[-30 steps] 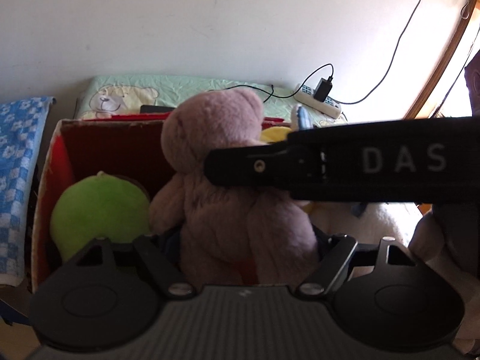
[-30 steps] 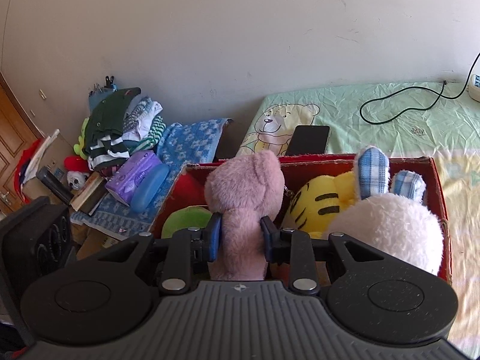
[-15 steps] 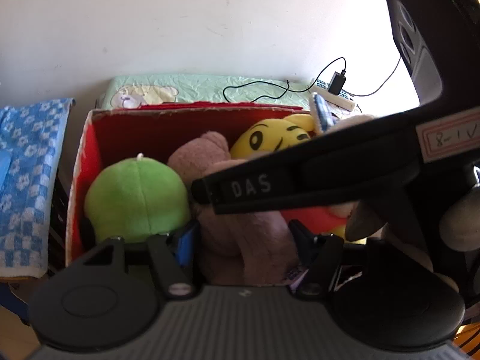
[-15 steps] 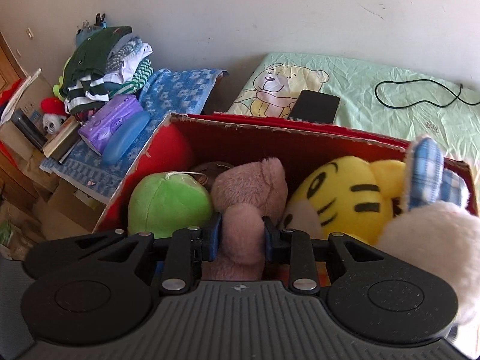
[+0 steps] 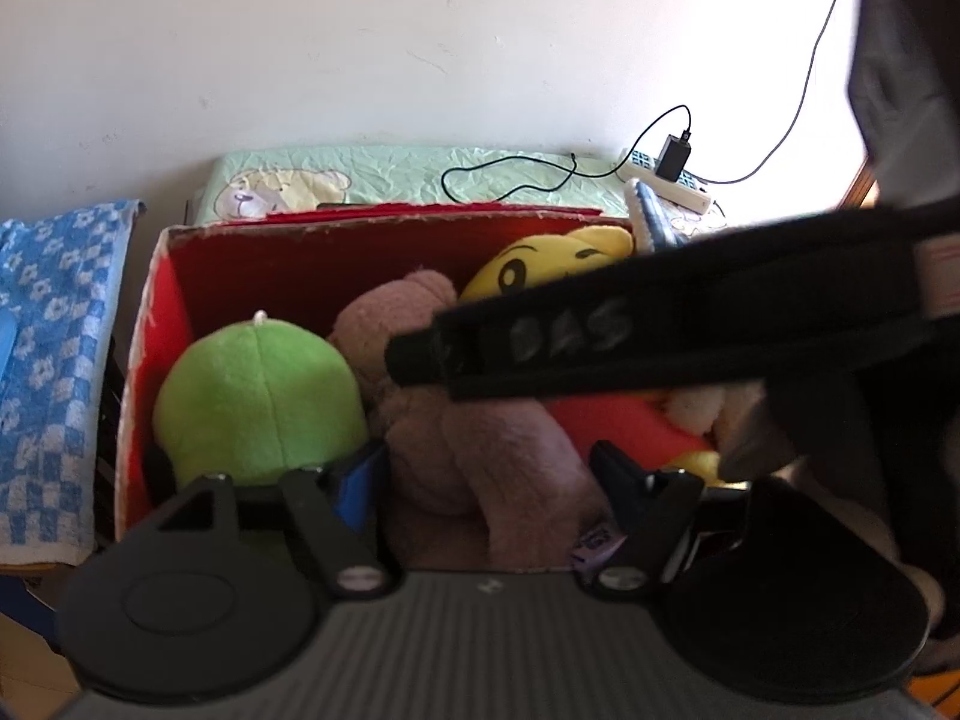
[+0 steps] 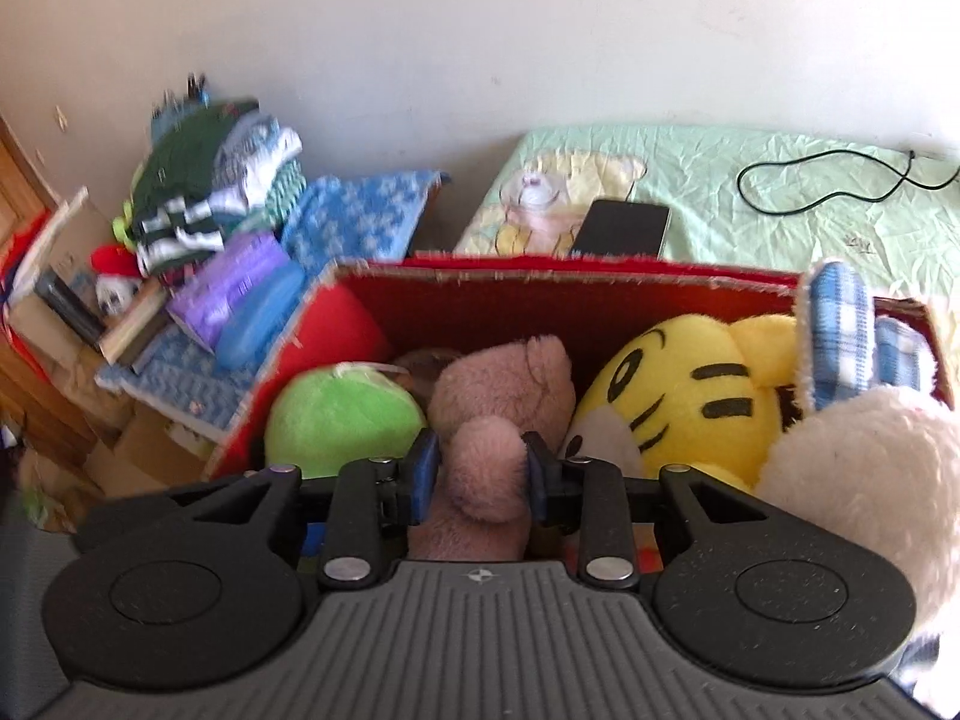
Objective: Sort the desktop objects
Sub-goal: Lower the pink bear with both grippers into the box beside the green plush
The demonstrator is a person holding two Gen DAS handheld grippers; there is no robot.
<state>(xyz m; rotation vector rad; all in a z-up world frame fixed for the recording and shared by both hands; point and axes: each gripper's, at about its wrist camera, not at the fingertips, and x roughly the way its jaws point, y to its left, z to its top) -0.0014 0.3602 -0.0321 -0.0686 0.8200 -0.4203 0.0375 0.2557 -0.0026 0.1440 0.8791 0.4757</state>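
A: Bear (image 6: 501,402), the pink plush one, sat down inside the red cardboard box (image 6: 576,300), between the green plush ball (image 6: 342,420) and the yellow tiger toy (image 6: 678,402).

B: And the right gripper (image 6: 480,474)?

A: Its two blue-padded fingers (image 6: 425,468) were pressed against either side of a rounded pink limb of the bear, clenched on it, with the plush bulging between them.

B: What about the left gripper (image 5: 486,480)?

A: Spread wide. Its fingers (image 5: 360,480) stood apart on either side of the bear's body, the one with the blue pad close by the green ball. Whether either finger was touching the fur, I could not tell.

B: Anything crossing the left wrist view?

A: A black bar lettered "DAS" (image 5: 600,342) lay across the bear and the tiger's face, running in from the right edge.

B: What else was in the box?

A: A white fluffy rabbit (image 6: 858,468) with blue checked ears sat at the right end, just beside the tiger. A red cushion-like shape (image 6: 342,330) was against the left wall.

B: And behind it?

A: A pale green cloth (image 6: 750,180) printed with a cartoon bear, carrying a dark phone (image 6: 621,228) and a black cable (image 6: 810,180). To the left, a blue patterned towel (image 6: 360,216) and a pile of folded clothes (image 6: 210,180).
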